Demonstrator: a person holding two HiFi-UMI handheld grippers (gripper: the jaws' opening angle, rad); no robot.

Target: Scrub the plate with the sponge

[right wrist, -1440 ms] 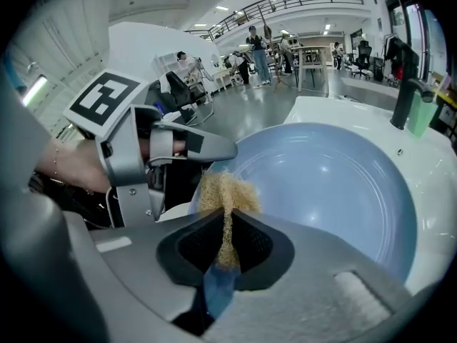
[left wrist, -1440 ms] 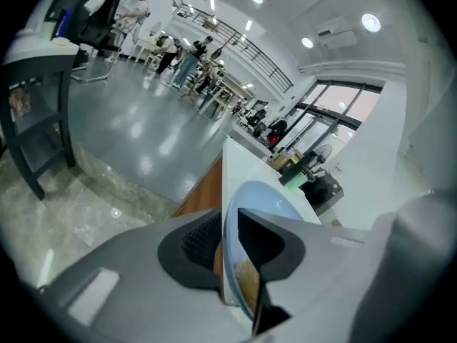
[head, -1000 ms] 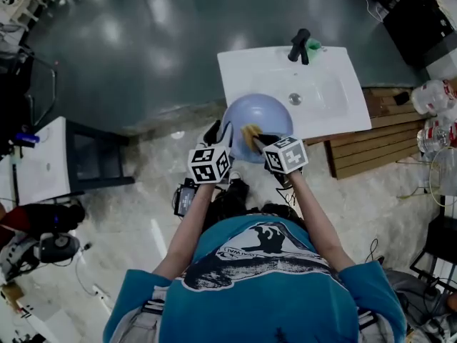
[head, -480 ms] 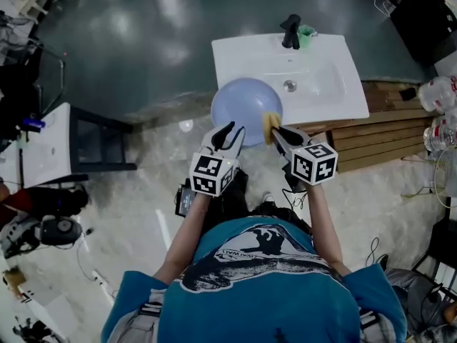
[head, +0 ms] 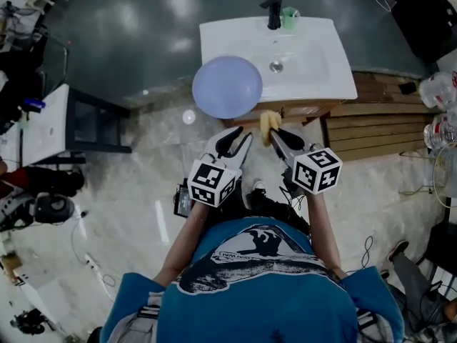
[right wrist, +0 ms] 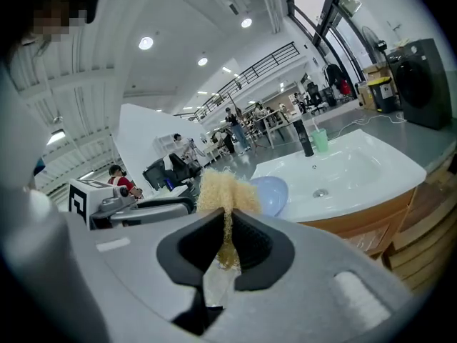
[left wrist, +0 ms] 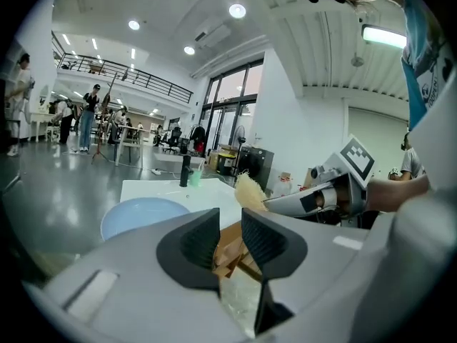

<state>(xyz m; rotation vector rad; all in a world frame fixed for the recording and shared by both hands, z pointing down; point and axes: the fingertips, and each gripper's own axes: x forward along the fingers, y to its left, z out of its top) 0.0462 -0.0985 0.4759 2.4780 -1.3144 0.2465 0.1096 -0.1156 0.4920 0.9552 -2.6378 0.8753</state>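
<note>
The light blue plate (head: 227, 86) lies on the front left corner of the white sink (head: 314, 70), overhanging its edge. My left gripper (head: 240, 136) hangs over the floor, short of the plate and apart from it. Its jaws have just been closing, stand open, and hold nothing. My right gripper (head: 275, 133) is beside it, shut on the yellow sponge (head: 267, 124). In the left gripper view the plate (left wrist: 139, 216) is ahead to the left and the sponge (left wrist: 249, 191) to the right. The right gripper view shows the sponge (right wrist: 227, 190) pinched between the jaws, with the plate (right wrist: 271, 194) behind it.
A black faucet (head: 273, 11) and a green cup (head: 288, 17) stand at the sink's back. Wooden slats (head: 371, 131) lie on the floor to the right, with bottles (head: 437, 91) beyond. A white table (head: 39, 145) and a dark stand (head: 93, 127) are at the left.
Both grippers have drawn back from the plate toward the person. The sponge has come off the plate's face, and the left jaws have left its rim. The plate stays on the sink's corner.
</note>
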